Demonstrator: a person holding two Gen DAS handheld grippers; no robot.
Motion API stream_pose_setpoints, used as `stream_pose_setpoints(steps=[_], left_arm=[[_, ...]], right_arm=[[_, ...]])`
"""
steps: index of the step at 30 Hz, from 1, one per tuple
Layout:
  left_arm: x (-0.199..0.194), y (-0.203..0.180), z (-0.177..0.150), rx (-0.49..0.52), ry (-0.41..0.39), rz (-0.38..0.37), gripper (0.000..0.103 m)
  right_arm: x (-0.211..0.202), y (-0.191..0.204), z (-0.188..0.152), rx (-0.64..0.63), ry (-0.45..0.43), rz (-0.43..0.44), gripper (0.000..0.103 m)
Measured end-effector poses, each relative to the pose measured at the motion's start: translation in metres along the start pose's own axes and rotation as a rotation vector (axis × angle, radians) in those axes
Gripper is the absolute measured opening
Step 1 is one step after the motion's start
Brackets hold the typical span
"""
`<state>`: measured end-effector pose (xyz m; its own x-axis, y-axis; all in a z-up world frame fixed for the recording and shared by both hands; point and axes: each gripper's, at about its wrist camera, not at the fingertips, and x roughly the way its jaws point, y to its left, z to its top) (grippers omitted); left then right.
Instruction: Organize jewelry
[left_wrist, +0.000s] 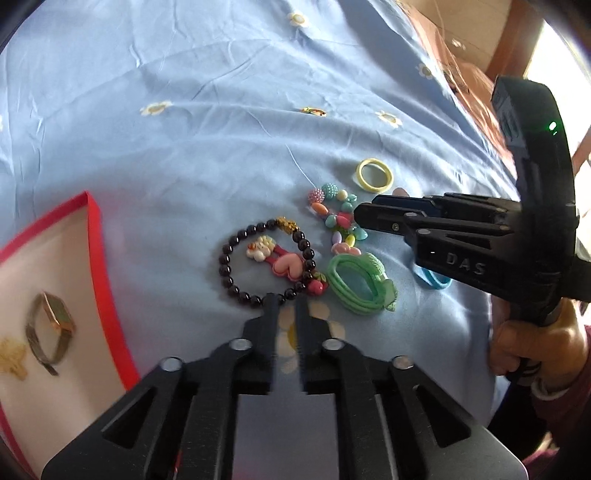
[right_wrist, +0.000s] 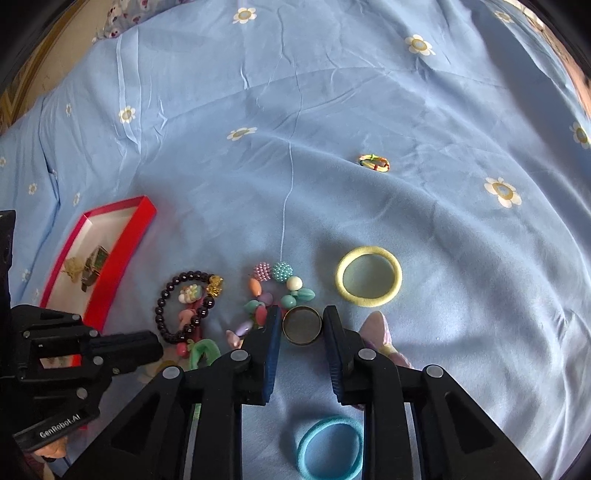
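R gripper (right_wrist: 301, 326): jaws part-open, astride a small dark metal ring (right_wrist: 301, 325); pads stand just beside its rim, contact not clear. Tips down on the cloth.
L gripper (left_wrist: 286, 308): jaws narrow, a slim gap w/ nothing between; tips at near edge of the black bead bracelet (left_wrist: 236, 266).
Hand (left_wrist: 532, 343): grips the R gripper's handle, seen in L wrist view.
Black bead bracelet: lies flat on blue floral cloth (right_wrist: 369, 92), gold charm on its far side; a pink heart hair clip (left_wrist: 284, 264) lies across it.
Pastel bead bracelet (right_wrist: 275, 291): just beyond the R gripper tips, touching the ring's far side or nearly.
Green hair tie (left_wrist: 354, 284): coiled, btwn black bracelet and R gripper.
Yellow hair tie (right_wrist: 369, 276): R of the pastel beads, apart.
Blue hair tie (right_wrist: 330, 446): under the R gripper, near edge of view.
Red tray (right_wrist: 122, 236): L side; holds a watch (left_wrist: 50, 328) and a gold piece (left_wrist: 13, 356).
Small multicolour band (right_wrist: 373, 163): far out on the cloth, well apart.
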<state>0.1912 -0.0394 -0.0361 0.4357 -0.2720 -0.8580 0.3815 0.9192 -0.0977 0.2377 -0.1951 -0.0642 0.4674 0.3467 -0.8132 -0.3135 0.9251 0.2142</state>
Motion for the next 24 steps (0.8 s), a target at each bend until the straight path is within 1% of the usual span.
stream_pose_setpoints(steps=[2,5,7,8,10,12,16,24], left_arm=[[0.007,-0.003,0.003,0.032,0.016,0.025,0.017],[0.019,-0.008,0.007,0.067,0.043,0.022,0.017],[0.023,-0.014,0.009,0.106,0.041,0.038,0.018],[0.025,-0.017,0.01,0.12,0.043,0.033,0.017],[0.03,-0.02,0.01,0.133,0.061,0.007,0.008],[0.03,-0.022,0.009,0.139,0.055,0.009,0.006],[0.02,-0.016,0.007,0.093,0.028,-0.001,0.006],[-0.027,-0.004,-0.002,-0.016,-0.07,-0.055,0.006]], right_arm=[[-0.003,0.001,0.0,0.005,-0.004,0.01,0.023],[-0.006,0.002,-0.002,0.013,-0.007,0.022,0.023],[-0.008,-0.002,-0.003,0.03,-0.007,0.029,0.023],[-0.009,-0.003,-0.004,0.036,-0.008,0.029,0.023],[-0.01,-0.004,-0.006,0.044,-0.009,0.029,0.023],[-0.012,-0.005,-0.007,0.052,-0.011,0.032,0.023],[-0.019,-0.005,-0.01,0.057,-0.023,0.029,0.023],[-0.035,0.005,-0.013,0.048,-0.051,0.054,0.023]])
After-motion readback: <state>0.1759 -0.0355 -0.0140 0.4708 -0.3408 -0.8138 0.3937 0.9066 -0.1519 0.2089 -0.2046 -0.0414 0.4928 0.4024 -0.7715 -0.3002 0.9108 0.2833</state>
